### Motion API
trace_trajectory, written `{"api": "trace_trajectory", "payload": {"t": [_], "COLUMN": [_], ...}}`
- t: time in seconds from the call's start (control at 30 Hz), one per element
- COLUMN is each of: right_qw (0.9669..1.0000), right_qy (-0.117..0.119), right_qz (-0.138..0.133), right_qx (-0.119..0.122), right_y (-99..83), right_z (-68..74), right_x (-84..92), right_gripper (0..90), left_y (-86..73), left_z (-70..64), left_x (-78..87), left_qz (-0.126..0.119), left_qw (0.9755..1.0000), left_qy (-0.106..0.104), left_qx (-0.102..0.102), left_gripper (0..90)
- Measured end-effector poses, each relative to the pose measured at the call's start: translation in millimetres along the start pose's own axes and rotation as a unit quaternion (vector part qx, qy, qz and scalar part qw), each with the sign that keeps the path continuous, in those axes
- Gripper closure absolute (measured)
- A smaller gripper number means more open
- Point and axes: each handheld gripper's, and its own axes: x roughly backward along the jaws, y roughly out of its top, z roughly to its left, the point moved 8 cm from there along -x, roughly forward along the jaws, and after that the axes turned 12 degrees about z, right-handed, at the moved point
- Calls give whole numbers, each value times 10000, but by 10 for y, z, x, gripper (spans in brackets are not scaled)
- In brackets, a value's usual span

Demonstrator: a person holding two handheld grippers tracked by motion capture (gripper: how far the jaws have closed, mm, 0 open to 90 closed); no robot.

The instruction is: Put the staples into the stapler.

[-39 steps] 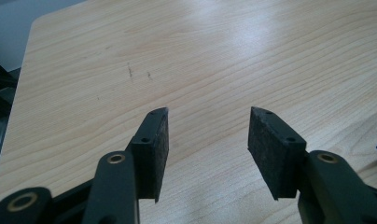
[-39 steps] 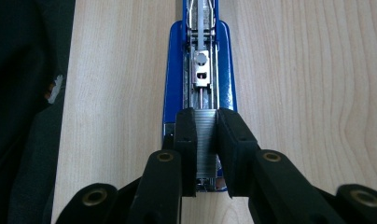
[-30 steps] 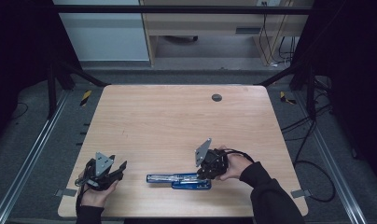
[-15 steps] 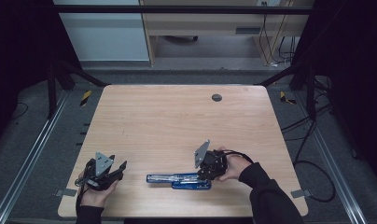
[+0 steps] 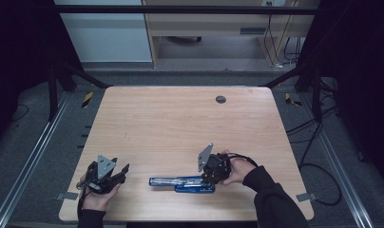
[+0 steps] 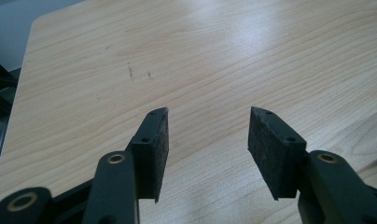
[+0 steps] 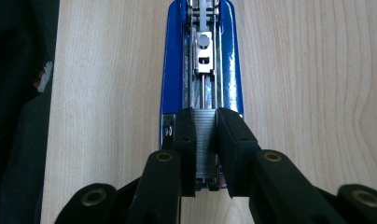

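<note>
A blue stapler (image 5: 183, 184) lies opened out flat near the table's front edge, its metal magazine channel (image 7: 203, 60) facing up. My right gripper (image 5: 209, 178) comes down on the stapler's right end, held by a hand in a dark sleeve. In the right gripper view its jaws (image 7: 205, 112) are shut on a silver strip of staples (image 7: 205, 140), which sits over the near end of the channel. My left gripper (image 5: 122, 173) rests at the front left of the table, apart from the stapler. Its pads (image 6: 154, 149) stand wide open over bare wood.
The wooden table (image 5: 180, 123) has a small dark round grommet (image 5: 220, 99) near its far edge. Metal frame rails run along both sides of the table. Cables trail on the floor at the right (image 5: 318, 166).
</note>
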Motion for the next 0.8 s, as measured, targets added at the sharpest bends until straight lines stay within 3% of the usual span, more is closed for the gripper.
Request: {"api": "trace_trajectory", "payload": {"t": [0.17,0.47,0.57,0.73,0.8], "right_qw": [10000,9986,9971,9917,9892], "right_qy": [17,-100,-207,-435,-573], "right_qz": [60,-415,-575,-967,-1004], "right_qx": [-54,-326,-446,-724,-900], "right_y": [-8,-7,-17,-4,-23], "right_z": [9,-29,-44,-52,-68], "right_x": [-12,38,81,197,227], "right_gripper": [731,687,683,684,684], "left_y": [1,6,14,22,30], "left_z": [1,-5,-15,-40,-56], "left_x": [3,9,16,25,32], "left_qz": [-7,-23,-46,-55,-73], "left_qw": [10000,10000,10000,9999,9999], "left_qy": [-1,-22,-32,-96,-133], "left_qx": [9,17,8,5,2], "left_gripper": [481,484,488,498,504]}}
